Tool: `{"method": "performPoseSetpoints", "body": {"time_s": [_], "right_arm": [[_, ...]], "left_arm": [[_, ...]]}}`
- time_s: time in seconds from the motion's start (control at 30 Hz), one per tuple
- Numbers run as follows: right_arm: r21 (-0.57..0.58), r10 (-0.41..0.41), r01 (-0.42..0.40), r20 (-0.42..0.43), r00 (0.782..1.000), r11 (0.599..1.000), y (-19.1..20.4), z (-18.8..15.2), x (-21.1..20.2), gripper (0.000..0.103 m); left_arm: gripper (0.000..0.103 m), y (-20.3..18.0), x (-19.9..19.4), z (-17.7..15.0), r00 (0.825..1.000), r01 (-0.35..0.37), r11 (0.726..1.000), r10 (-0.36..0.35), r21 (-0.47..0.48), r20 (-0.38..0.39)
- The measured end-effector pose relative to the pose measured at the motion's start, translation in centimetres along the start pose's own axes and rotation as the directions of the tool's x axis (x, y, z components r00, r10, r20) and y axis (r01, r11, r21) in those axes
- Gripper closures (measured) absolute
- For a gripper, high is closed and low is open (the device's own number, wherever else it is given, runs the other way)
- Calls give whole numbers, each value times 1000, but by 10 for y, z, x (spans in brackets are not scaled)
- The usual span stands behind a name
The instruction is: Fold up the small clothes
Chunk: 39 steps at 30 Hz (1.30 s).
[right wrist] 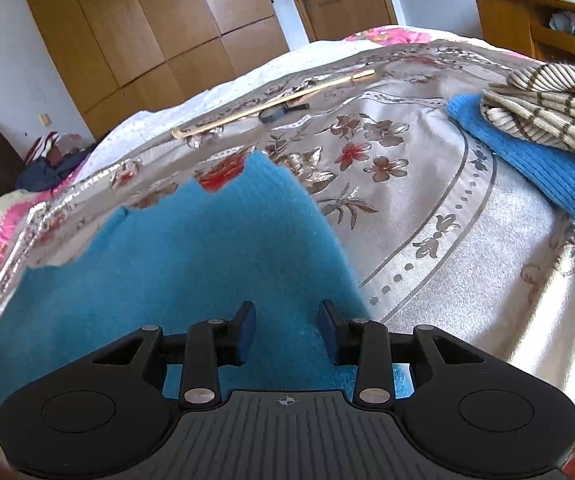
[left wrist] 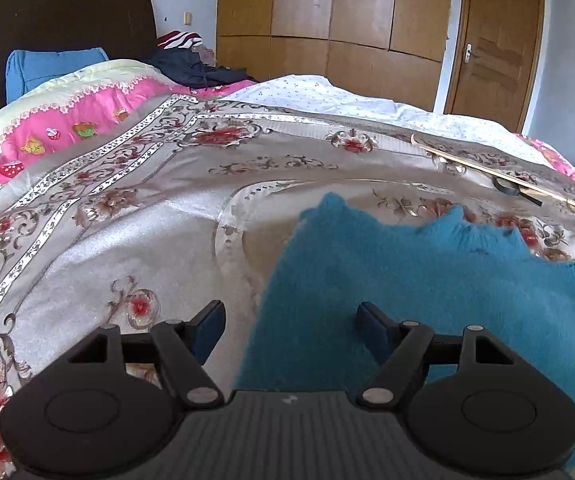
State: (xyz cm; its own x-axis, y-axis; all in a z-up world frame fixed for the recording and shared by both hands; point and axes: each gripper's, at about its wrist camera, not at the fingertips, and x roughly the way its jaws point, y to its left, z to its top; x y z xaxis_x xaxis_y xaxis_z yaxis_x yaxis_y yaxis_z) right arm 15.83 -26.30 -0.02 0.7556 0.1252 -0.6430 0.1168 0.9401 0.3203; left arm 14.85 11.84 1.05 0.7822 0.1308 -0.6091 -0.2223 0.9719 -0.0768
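garment: a teal knit top (left wrist: 427,280) is lying spread on the bed cover (left wrist: 127,240), its jagged far edge pointing toward the wardrobe; in the right wrist view the same top (right wrist: 175,272) is filling the space under and ahead of the fingers
left gripper (left wrist: 289,328): fingers are standing wide apart and gripping nothing; the top's left edge is running between them, the right finger over knit, the left one over bare cover
right gripper (right wrist: 287,330): fingers are sitting partly open above the knit near its right edge, pinching nothing that I can see
step in hand: judging by the layout, both grippers are lining up on the near hem for a first fold
doing it well: each gripper should be taking the hem near its own corner, catching both layers, then lifting evenly so the knit is not skewing or dragging the slippery cover
other clothes: a striped knit (right wrist: 547,116) is resting on a blue ribbed piece (right wrist: 535,168) to the right, well apart from the top
clutter: a thin stick (right wrist: 271,104) is lying beyond the far edge, clear of the fold
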Motion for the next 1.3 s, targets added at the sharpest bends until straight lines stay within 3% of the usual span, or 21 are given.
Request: {"method": "performPoseSetpoints", "body": {"time_s": [0.47,0.8,1.3], "right_arm": [[-41,-33,34,28,999,999,1,-14,-7,68],[-64,-83,85,33,996,994,10,-20,-25,68],[-81,-132,134,28,991,988,25,-30,-34,63]], "left_arm": [[19,-4,-2,-15,999,-12,1000,12,21,30],[16,6,3,-28,999,41,998,-41,-48,17],[16,12,6,-32,996,93,993,-92,-68,18]]}}
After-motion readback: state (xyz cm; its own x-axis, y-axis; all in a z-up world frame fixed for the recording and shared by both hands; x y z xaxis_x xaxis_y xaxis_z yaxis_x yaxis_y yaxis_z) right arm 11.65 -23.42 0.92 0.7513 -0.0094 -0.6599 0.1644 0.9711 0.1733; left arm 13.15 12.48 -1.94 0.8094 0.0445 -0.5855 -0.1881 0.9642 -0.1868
